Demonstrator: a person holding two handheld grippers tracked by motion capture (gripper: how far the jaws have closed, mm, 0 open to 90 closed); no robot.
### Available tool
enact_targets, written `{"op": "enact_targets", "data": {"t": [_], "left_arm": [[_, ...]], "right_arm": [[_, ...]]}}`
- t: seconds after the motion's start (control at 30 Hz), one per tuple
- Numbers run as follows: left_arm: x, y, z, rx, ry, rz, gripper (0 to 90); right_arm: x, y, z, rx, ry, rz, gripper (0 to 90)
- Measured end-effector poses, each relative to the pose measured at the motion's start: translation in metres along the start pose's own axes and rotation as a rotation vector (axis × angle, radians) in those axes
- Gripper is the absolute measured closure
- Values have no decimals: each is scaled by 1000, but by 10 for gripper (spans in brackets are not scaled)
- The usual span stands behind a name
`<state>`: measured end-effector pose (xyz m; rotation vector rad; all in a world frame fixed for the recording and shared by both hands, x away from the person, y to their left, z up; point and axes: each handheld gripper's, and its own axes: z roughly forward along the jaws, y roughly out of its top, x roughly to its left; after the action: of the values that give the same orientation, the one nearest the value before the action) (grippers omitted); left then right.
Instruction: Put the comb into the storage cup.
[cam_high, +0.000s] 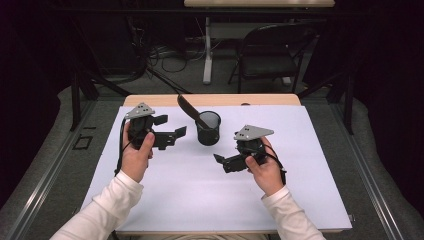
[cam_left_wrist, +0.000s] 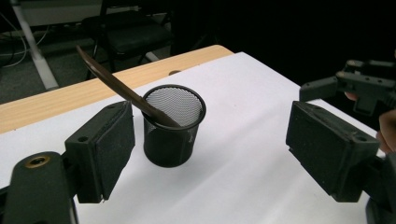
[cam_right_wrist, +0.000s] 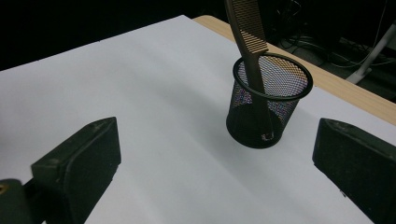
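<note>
A black mesh cup stands upright on the white sheet, a little behind the middle. A brown comb sits in it, leaning out toward the back left. My left gripper is held just left of the cup, open and empty, its jaws pointing at it. My right gripper hovers to the front right of the cup, also open and empty. In the left gripper view the cup and comb lie ahead between the jaws of the gripper. The right gripper view shows the cup, comb and gripper likewise.
The white sheet covers most of a wooden table, whose bare strip runs along the back edge. Behind the table stand a black chair and a white table leg, with cables on the floor.
</note>
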<state>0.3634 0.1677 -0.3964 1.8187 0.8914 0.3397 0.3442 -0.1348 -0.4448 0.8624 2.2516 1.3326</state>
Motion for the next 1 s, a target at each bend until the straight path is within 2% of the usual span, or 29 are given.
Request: {"op": "enact_targets", "data": {"t": [0.17,0.47,0.7,1.0], "left_arm": [[0,-7,-6,14,9,14,161],[-2,-21,-21,-3,0,32,161],[-1,-40,-30,-19,2,48,161],[9,-67,-45,-41,9,34,161]], "right_arm": [[0,0,-1,-6,3,2,10],[2,0,0,0,4,-7,10],[3,0,0,-2,2,-10,10],[5,0,-1,5,-3,-13,10]]}}
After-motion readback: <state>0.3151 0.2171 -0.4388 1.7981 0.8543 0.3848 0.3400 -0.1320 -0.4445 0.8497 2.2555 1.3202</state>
